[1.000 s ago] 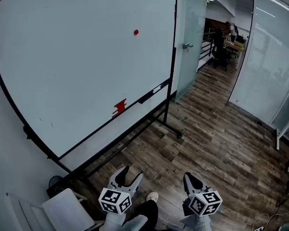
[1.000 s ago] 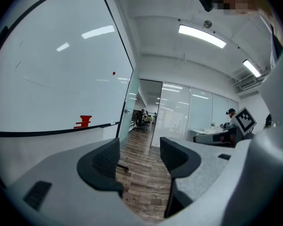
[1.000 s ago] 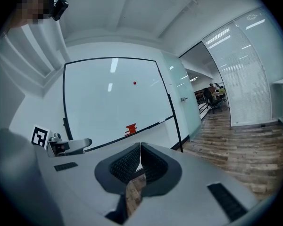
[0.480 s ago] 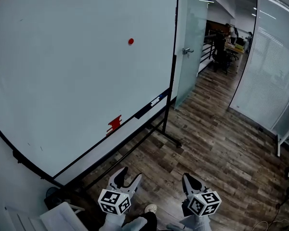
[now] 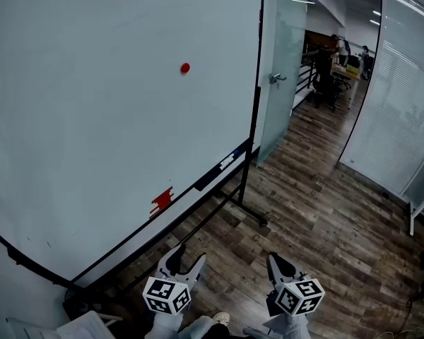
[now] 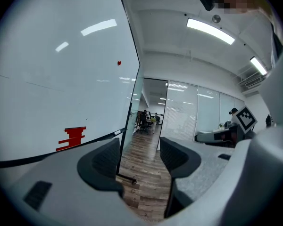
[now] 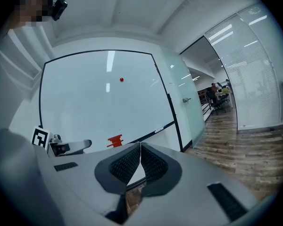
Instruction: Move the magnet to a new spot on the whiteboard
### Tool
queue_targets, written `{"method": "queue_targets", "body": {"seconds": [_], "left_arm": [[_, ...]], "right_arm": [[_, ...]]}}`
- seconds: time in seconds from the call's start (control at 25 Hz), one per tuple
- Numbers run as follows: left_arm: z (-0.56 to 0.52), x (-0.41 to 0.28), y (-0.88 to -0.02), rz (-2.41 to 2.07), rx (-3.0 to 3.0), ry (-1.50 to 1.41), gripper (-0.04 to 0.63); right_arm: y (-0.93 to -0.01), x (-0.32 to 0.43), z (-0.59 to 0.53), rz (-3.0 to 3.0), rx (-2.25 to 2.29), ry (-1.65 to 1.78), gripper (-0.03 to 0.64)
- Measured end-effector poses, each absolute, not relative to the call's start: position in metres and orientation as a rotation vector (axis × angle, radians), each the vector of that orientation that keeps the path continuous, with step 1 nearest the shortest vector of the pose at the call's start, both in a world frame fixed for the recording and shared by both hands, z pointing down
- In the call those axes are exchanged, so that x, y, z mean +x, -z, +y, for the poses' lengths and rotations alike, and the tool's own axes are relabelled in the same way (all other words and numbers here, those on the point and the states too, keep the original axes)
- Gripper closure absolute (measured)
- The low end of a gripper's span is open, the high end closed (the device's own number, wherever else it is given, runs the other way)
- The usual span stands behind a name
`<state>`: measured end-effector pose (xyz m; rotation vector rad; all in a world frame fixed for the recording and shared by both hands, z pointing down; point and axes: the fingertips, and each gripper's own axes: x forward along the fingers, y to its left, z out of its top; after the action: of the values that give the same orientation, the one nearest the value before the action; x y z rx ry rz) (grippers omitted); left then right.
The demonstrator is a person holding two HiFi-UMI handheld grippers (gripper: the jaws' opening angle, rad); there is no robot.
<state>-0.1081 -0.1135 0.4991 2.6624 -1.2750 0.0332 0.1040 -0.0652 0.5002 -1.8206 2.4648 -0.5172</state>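
Observation:
A small round red magnet sticks high on the big whiteboard; it also shows as a red dot, the magnet in the left gripper view and the magnet in the right gripper view. My left gripper hangs low at the bottom of the head view, open and empty, well below the board. Beside it my right gripper has its jaws closed together with nothing between them. Both are far from the magnet.
A red eraser rests on the board's tray, with markers further along. The board's black wheeled stand reaches onto the wood floor. A frosted glass door stands to the right, an office with chairs behind it.
The view has drifted closer to the board: magnet and eraser slid left and down in the picture. Both grippers stay low and keep their states.

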Motion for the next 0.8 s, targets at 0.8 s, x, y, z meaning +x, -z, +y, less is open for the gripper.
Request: {"method": "queue_targets", "body": {"seconds": [0.8], "left_arm": [[-0.166, -0.103, -0.514, -1.209, 2.684, -0.083, 0.333]], "right_arm": [[-0.516, 0.117, -0.109, 2.342, -1.897, 0.557, 0.589]]}}
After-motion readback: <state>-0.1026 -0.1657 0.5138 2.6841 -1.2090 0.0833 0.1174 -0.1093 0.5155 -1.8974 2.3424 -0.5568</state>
